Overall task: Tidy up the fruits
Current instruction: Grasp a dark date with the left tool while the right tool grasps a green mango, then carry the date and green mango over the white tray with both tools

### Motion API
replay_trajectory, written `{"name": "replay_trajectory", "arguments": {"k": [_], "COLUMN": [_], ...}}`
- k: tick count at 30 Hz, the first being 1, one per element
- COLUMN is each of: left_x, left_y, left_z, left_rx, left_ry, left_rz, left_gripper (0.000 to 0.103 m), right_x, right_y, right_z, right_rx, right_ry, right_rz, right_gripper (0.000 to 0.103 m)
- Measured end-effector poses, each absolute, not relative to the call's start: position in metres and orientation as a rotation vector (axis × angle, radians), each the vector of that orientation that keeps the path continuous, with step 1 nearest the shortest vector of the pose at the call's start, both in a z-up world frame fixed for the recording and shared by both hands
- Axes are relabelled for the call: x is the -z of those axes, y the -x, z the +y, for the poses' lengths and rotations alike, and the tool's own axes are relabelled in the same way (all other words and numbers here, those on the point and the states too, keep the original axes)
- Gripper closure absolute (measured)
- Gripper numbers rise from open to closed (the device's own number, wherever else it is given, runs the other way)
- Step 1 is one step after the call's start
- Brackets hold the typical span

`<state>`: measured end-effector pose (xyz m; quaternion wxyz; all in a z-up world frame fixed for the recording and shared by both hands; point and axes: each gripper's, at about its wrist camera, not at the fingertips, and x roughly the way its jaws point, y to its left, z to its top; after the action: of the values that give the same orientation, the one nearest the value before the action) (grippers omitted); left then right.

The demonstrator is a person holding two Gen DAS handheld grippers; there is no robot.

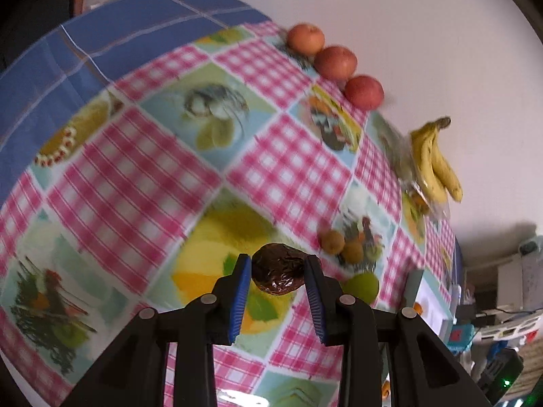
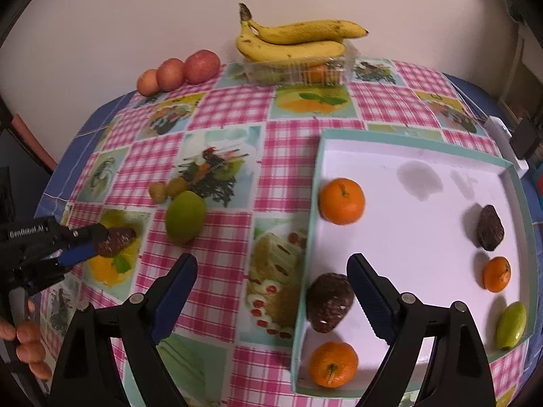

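My left gripper (image 1: 278, 271) is shut on a dark brown avocado (image 1: 278, 273) and holds it just above the tablecloth; it also shows at the left of the right wrist view (image 2: 101, 240) with the avocado (image 2: 117, 239) in it. My right gripper (image 2: 271, 271) is open and empty, above the table at the left wall of the white tray (image 2: 407, 183). The tray holds three oranges (image 2: 341, 200), two dark avocados (image 2: 329, 302) and a green fruit (image 2: 511, 325). A green fruit (image 2: 186, 216) and two small brown fruits (image 2: 168, 190) lie on the cloth.
Three red apples (image 2: 180, 72) line the back left by the wall. Bananas (image 2: 295, 39) rest on a clear plastic box (image 2: 298, 69) at the back. The checked tablecloth (image 2: 230, 108) covers the table. A white device (image 2: 505, 142) sits at the right edge.
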<state>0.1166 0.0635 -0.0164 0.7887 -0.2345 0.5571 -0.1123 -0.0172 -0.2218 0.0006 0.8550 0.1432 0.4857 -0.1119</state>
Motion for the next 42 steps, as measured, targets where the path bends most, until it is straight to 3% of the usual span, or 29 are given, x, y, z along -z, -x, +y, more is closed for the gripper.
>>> {"name": "replay_trajectory", "arguments": {"k": [3, 5, 11, 30, 37, 42], "left_x": [0.013, 0.012, 0.014, 0.033, 0.031, 0.028], "left_y": [-0.119, -0.12, -0.124, -0.136, -0.136, -0.134], "left_z": [0.066, 0.065, 0.064, 0.067, 0.064, 0.06], "left_rx": [0.238, 0.241, 0.247, 0.229, 0.235, 0.247], "left_ry": [0.498, 0.5, 0.513, 0.544, 0.525, 0.512], "left_rz": [1.179, 1.175, 1.174, 1.218, 1.213, 1.21], "left_gripper": [0.069, 0.069, 0.069, 0.069, 0.069, 0.069], "right_x": [-0.003, -0.004, 0.002, 0.041, 0.047, 0.045], "right_y": [0.012, 0.007, -0.013, -0.073, -0.073, -0.068], "right_z": [-0.215, -0.209, -0.188, -0.167, -0.167, -0.168], "right_rx": [0.203, 0.18, 0.127, 0.121, 0.121, 0.117], "right_ry": [-0.307, -0.303, -0.261, -0.293, -0.304, -0.313], "right_rz": [1.006, 0.996, 1.009, 1.082, 1.084, 1.085], "right_gripper": [0.014, 0.029, 0.038, 0.045, 0.059, 0.059]}}
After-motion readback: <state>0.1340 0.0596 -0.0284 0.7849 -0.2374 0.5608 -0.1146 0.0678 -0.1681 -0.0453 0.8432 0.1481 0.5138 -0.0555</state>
